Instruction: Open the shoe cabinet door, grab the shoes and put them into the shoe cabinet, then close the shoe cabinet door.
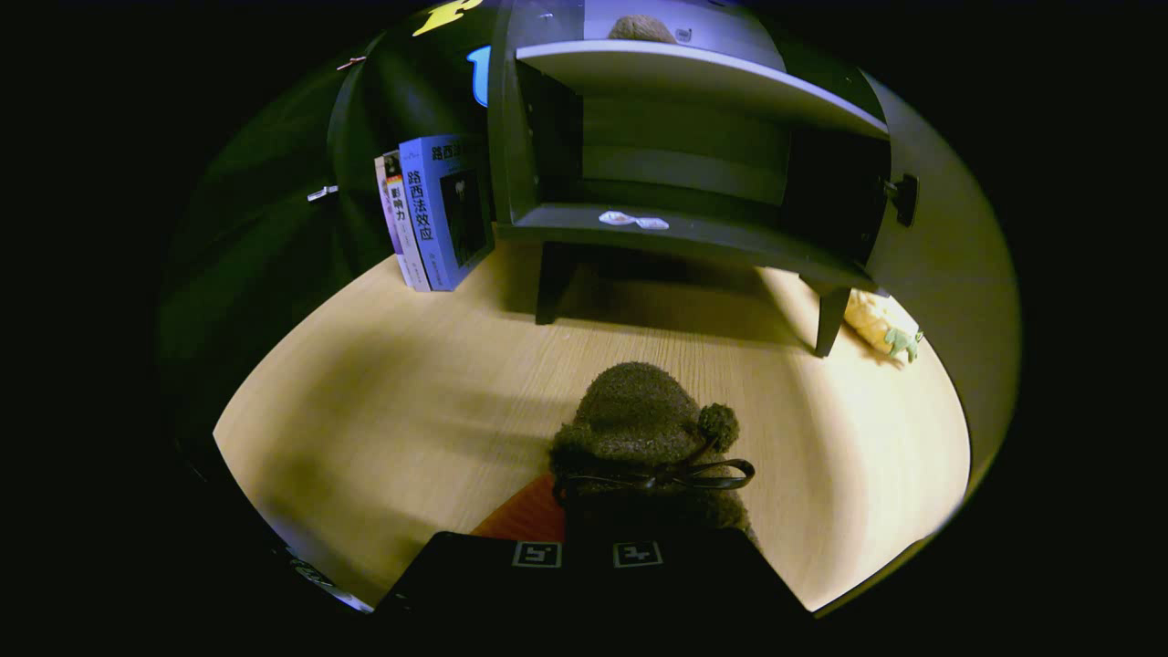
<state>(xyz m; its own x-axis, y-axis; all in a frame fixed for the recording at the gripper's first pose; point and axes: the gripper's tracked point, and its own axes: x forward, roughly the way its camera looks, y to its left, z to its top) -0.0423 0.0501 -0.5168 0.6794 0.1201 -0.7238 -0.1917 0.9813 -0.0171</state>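
1. Lying under everything, a pale wood-grain tabletop (383, 392) is carrying a dark shoe cabinet (693, 146) with its door (949, 274) swung open.
2. Leaning left of the cabinet are two books (433, 214); right of it a yellow toy (881, 324) is lying.
3. In front of the cabinet, the gripper (598, 547) is closing both fingers on a fuzzy brown slipper (643, 438).

Wooden table (383, 401): cabinet (684, 146), books (438, 214), fuzzy shoe (639, 429), yellow toy (881, 326)
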